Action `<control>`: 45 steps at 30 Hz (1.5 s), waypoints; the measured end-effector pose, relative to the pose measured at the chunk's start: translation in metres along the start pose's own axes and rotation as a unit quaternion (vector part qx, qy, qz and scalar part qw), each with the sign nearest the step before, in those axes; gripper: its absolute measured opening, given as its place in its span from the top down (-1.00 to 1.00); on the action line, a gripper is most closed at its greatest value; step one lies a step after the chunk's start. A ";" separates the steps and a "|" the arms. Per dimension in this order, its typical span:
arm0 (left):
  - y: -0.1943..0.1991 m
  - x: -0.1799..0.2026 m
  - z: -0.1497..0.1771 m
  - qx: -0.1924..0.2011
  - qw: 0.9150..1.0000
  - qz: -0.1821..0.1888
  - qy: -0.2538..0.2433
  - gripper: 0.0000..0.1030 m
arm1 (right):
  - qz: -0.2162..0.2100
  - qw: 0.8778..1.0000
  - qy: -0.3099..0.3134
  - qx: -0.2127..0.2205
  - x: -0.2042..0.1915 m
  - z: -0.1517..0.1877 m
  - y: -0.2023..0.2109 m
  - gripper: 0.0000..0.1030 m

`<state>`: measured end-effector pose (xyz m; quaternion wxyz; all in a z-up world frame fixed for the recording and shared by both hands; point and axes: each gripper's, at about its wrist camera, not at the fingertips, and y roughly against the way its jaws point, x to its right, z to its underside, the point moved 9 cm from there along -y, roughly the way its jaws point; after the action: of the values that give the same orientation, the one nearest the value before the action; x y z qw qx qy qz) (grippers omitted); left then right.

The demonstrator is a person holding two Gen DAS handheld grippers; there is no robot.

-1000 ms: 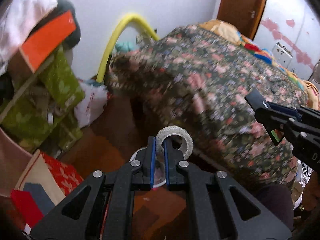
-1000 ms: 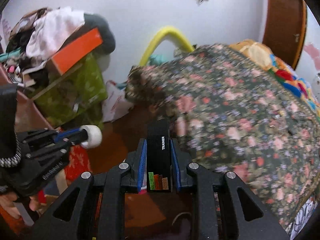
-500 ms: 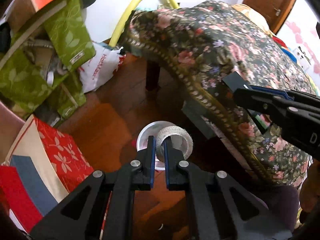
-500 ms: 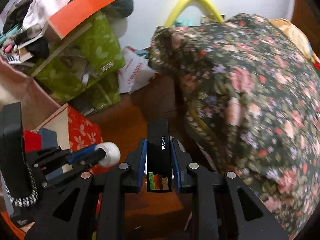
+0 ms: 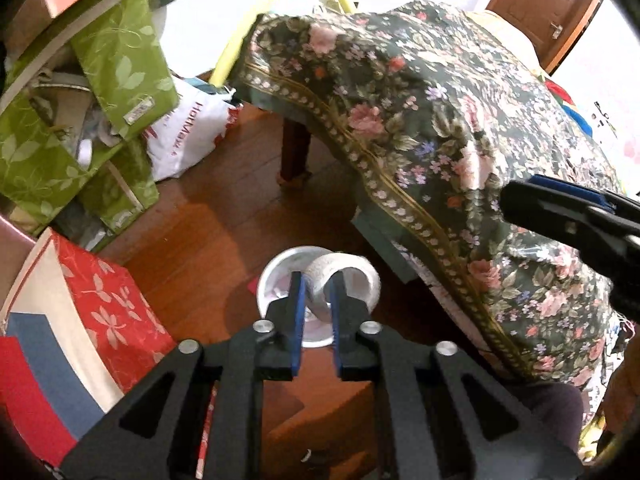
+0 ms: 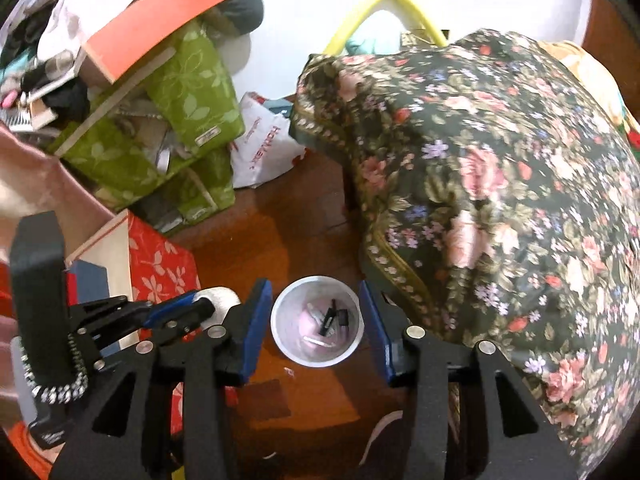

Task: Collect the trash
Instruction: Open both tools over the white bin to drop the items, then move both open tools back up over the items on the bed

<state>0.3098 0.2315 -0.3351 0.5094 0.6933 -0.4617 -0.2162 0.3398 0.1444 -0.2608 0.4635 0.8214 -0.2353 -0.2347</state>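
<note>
Below: both grippers are pointing steeply down over a wooden floor [image 6: 248, 248], with the small white bin [image 6: 317, 322] standing under them.
Left gripper [image 5: 316, 280]: its jaws are easing apart while the blue pads are sitting on either side of one wall of a white tape roll [image 5: 344, 278]; whether the pads are pressing on it cannot be told.
Tape roll: it is hanging right over the bin's mouth, hiding most of the bin in the left wrist view; in the right wrist view only a white end is showing past the left gripper's fingers.
Right gripper [image 6: 316, 292]: its jaws are opening, standing wide to either side of the bin's rim, with nothing between the pads.
Bin contents: a small black item [image 6: 330, 316] is lying inside on a pinkish liner among pale scraps too small to make out.
Right of the grippers: a floral bedspread [image 6: 500, 184] is draping down and hiding what is beneath it.
Left of the grippers: a red flowered box [image 5: 108, 300] and green leaf-print boxes [image 6: 188, 92] are piled up, partly cut off by the frame edge.
</note>
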 end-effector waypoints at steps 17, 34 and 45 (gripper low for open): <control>0.081 0.078 -0.007 0.072 0.995 0.002 -0.063 0.36 | 0.060 0.995 -0.008 0.076 0.057 0.025 0.093 0.19; 0.129 0.266 -0.034 0.130 0.976 0.072 -0.157 0.34 | 0.135 0.975 -0.092 0.152 0.183 0.065 0.207 0.19; 0.087 0.385 -0.048 0.115 0.965 0.098 -0.213 -0.16 | 0.179 0.960 -0.156 0.148 0.302 0.099 0.232 -0.24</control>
<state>0.4947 -0.0800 -0.1721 0.3349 0.6362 -0.6471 -0.2538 0.4760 -0.2092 -0.1546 0.3285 0.7783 -0.4804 -0.2357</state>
